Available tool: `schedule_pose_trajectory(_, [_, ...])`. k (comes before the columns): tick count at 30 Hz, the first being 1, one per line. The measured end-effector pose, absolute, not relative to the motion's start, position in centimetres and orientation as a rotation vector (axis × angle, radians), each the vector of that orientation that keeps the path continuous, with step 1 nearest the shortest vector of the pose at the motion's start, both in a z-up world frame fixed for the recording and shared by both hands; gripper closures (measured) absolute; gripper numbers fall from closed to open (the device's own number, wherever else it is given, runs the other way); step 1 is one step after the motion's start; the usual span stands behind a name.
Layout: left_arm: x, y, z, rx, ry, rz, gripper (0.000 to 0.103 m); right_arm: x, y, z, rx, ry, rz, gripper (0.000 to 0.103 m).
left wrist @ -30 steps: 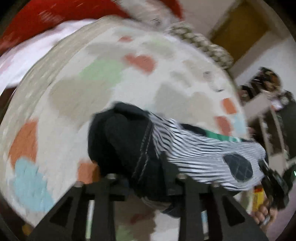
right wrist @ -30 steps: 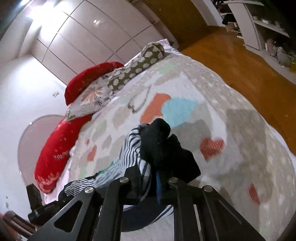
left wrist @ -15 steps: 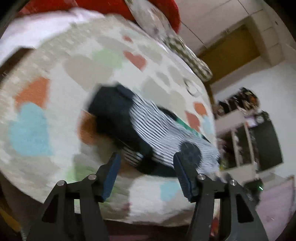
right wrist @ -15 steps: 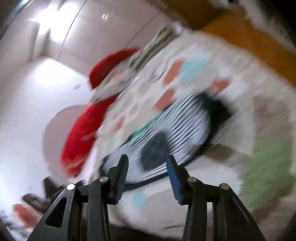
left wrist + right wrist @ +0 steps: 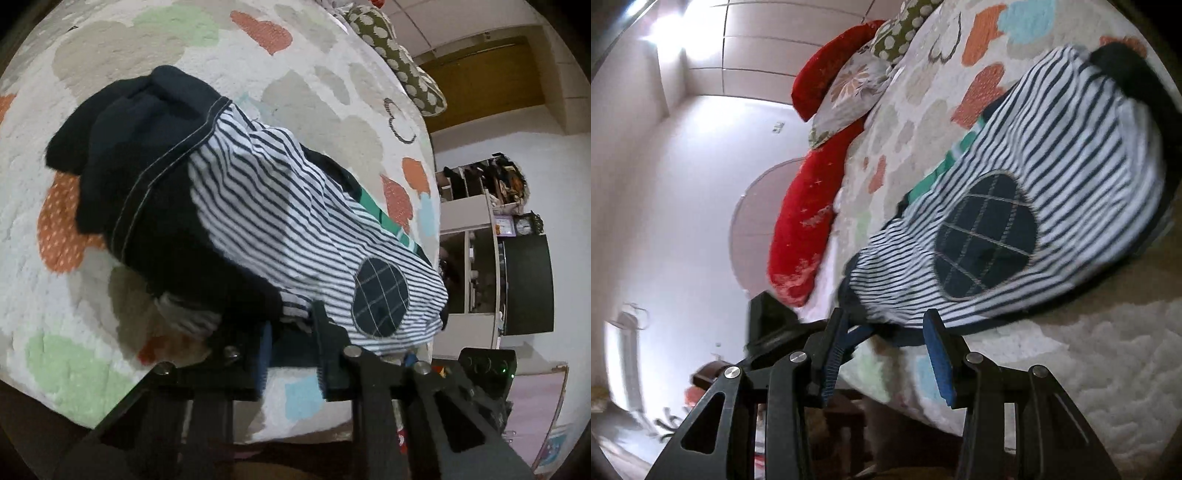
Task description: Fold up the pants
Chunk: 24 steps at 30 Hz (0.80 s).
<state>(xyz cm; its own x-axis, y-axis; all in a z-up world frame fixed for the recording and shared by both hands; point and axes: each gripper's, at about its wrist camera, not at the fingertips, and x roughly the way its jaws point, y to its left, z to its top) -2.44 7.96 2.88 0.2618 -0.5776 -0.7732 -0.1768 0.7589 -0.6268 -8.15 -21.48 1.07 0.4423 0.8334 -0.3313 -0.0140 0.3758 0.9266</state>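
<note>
The pants (image 5: 258, 206) are white with navy stripes, a dark navy waistband and a round checked knee patch (image 5: 380, 299). They lie bunched on the heart-patterned bedspread (image 5: 325, 88) near its front edge. My left gripper (image 5: 291, 347) is open, its jaws either side of the pants' dark near edge. In the right wrist view the pants (image 5: 1071, 155) and patch (image 5: 986, 236) lie just ahead of my right gripper (image 5: 886, 350), which is open at the striped end. The other gripper (image 5: 772, 325) shows at the left.
Red pillows (image 5: 809, 206), a floral pillow (image 5: 849, 92) and a dotted cushion (image 5: 399, 59) lie along the bed's far side. Shelves with clutter (image 5: 484, 229) stand beyond the bed. The bed edge drops off right under both grippers.
Both grippers let go of the pants and opened. They pulled back, then came in low at the near edge of the garment, which now lies spread on the bed.
</note>
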Motion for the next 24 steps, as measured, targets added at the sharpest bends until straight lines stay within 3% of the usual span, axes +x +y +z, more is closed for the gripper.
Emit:
schedule_pose_trajectory(5, [-1.9, 8.0, 1.6, -0.725, 1.331, -0.293, 0.085, -6.2, -18.6, -0.5, 1.152, 1.032, 0.838, 0.055])
schedule_pose_trajectory(8, [-1.9, 8.2, 1.2, -0.736, 1.333, -0.302, 0.098, -5.2, -16.6, -2.0, 1.186, 1.102, 0.857, 0.055])
schedule_pose_trajectory(13, [-2.3, 8.5, 3.9, -0.695, 1.224, -0.339, 0.098, -4.6, -15.5, -2.9, 1.166, 1.148, 0.772, 0.052])
schedule_pose_trajectory(23, [-1.8, 8.6, 5.6, -0.668, 1.161, -0.350, 0.098, -5.1, -22.0, -0.9, 1.065, 0.997, 0.391, 0.051])
schedule_pose_trajectory(24, [-1.6, 8.7, 5.7, -0.669, 1.160, -0.348, 0.098, -5.0, -22.8, -0.9, 1.060, 0.994, 0.349, 0.061])
